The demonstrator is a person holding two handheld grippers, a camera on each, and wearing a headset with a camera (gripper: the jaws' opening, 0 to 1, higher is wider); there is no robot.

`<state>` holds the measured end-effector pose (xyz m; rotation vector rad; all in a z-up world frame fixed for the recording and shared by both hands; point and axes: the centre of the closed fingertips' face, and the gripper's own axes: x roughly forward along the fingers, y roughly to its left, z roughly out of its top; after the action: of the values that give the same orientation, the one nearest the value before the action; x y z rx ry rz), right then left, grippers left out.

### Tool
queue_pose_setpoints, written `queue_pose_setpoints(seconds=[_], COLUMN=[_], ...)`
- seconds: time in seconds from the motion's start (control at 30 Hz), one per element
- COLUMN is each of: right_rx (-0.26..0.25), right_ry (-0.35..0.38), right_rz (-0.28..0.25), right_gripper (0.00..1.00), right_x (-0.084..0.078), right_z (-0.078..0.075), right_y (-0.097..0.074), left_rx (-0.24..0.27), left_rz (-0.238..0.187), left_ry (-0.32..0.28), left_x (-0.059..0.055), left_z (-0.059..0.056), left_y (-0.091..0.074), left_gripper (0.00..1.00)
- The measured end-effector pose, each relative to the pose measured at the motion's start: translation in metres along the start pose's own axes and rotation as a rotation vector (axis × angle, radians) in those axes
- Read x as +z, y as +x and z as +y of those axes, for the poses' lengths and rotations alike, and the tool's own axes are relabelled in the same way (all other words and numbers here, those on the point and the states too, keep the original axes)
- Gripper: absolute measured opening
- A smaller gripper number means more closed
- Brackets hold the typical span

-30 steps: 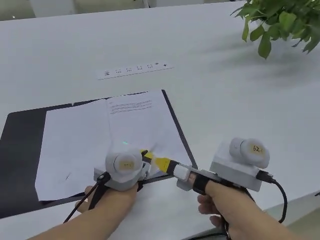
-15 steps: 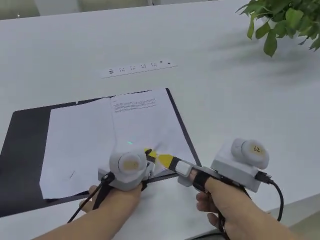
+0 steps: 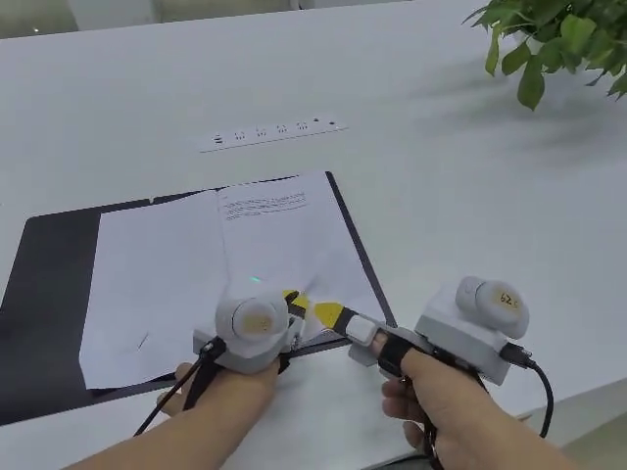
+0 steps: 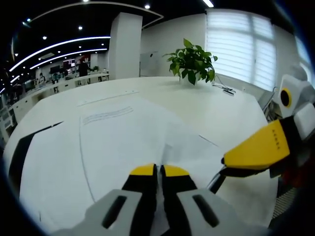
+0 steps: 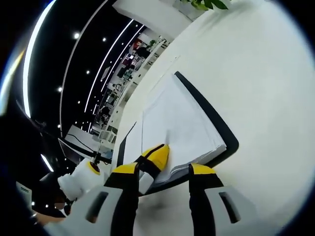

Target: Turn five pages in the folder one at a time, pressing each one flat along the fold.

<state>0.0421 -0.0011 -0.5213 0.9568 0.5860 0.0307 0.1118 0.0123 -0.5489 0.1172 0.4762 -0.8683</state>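
Note:
A black folder [image 3: 49,284] lies open on the white table, with white pages [image 3: 157,284] spread across both halves. The right-hand page [image 3: 284,245] has a few printed lines at its top and a raised crease near its lower edge. My left gripper [image 3: 292,302] is at that lower edge; in the left gripper view [image 4: 158,170] its yellow tips are pressed together with the page rising from between them. My right gripper [image 3: 328,315] is close beside it, low at the folder's near right corner. In the right gripper view [image 5: 164,169] its jaws stand apart around that corner.
A white power strip [image 3: 269,132] is set into the table beyond the folder. A green potted plant [image 3: 558,39] stands at the far right. The table's front edge runs just behind my right hand, and a black cable [image 3: 534,377] trails from that gripper.
The camera has shifted a little. Both grippers stay at the folder's lower right edge; my right hand has drifted slightly right and down.

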Motion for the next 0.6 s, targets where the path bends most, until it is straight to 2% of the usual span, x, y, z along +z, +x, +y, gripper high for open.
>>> queue_pose_setpoints(seconds=[0.2, 0.3, 0.43, 0.6], right_rx=[0.002, -0.007, -0.041, -0.096], right_ry=[0.001, 0.001, 0.002, 0.041], right_rz=[-0.006, -0.004, -0.022, -0.044], right_gripper=[0.38, 0.35, 0.22, 0.07], right_x=[0.002, 0.001, 0.003, 0.006], right_z=[-0.001, -0.005, -0.014, -0.027], right_y=[0.004, 0.006, 0.008, 0.010], left_rx=[0.000, -0.001, -0.001, -0.001], left_rz=[-0.001, -0.001, -0.001, 0.002], left_ry=[-0.003, -0.004, -0.006, -0.009], left_x=[0.000, 0.000, 0.000, -0.001], left_z=[0.000, 0.000, 0.000, 0.000], left_y=[0.000, 0.000, 0.000, 0.000], left_gripper=[0.03, 0.03, 0.03, 0.03])
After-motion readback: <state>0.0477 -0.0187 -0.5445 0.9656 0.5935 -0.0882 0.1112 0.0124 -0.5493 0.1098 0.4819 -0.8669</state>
